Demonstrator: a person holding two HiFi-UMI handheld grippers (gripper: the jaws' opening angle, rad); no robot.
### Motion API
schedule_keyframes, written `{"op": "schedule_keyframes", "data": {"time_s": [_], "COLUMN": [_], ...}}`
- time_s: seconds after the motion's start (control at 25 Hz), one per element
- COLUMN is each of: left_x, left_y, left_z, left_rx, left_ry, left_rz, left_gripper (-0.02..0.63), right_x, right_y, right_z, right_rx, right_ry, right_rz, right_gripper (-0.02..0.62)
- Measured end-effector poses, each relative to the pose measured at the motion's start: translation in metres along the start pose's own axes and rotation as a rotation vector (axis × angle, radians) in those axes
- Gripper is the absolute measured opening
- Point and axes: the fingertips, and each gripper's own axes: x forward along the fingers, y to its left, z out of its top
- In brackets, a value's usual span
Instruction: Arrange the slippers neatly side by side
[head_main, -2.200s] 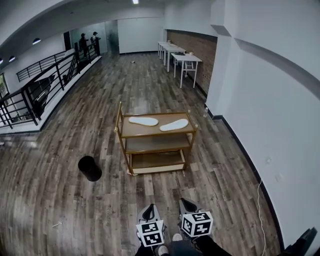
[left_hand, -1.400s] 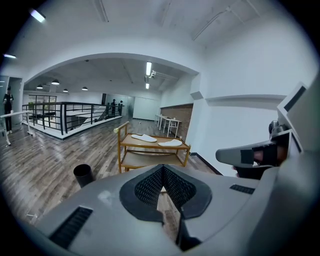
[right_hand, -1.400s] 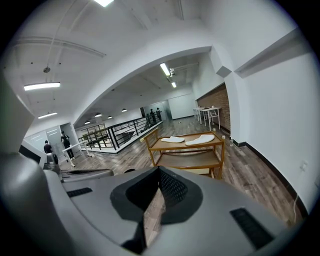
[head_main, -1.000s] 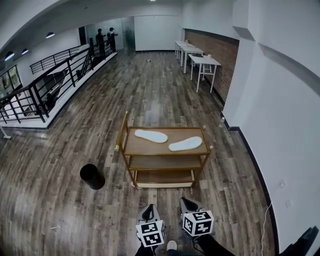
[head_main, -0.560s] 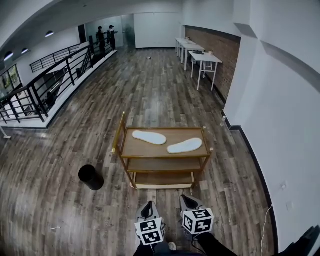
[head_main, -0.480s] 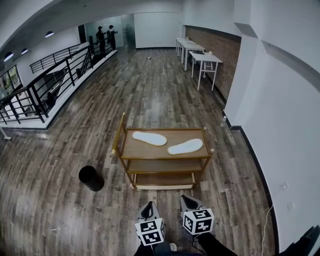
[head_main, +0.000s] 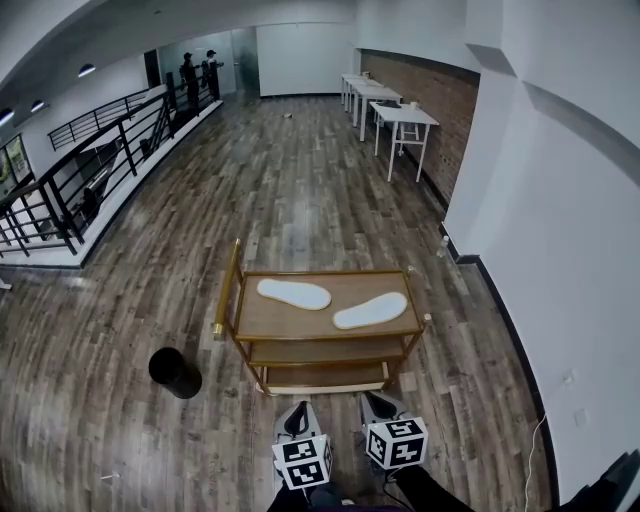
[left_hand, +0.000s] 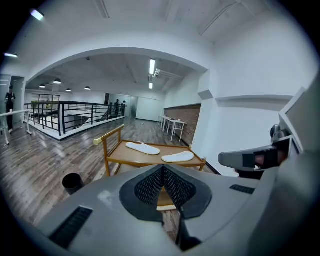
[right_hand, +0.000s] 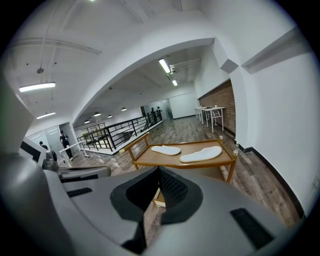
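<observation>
Left gripper (head_main: 298, 411) and right gripper (head_main: 373, 404), jaws pressed together and empty, face the cart (head_main: 300, 326) ahead, where left slipper (head_main: 293, 293) and right slipper (head_main: 370, 310) lie apart.

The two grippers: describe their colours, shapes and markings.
The left gripper and right gripper look alike: smooth light-grey bodies with dark slots, tapering to wedge-shaped jaws lined with black, dot-textured pads. The left cube and right cube are white with black square markers. The sleeve behind the right one is dark.
</observation>
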Motion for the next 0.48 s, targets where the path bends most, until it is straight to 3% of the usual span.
{"op": "schedule_keyframes", "data": {"time_s": [0.48], "left_x": [0.086], "left_y": [0.040], "left_z": [0.052], "left_rx": [0.030], "left_ry": [-0.002], "left_rz": [-0.056], "left_gripper": [0.000], "right_x": [0.085], "right_y": [-0.006], "right_z": [0.045], "right_rx": [0.039], "right_ry": [-0.010], "right_rz": [-0.050], "right_gripper": [-0.002]}}
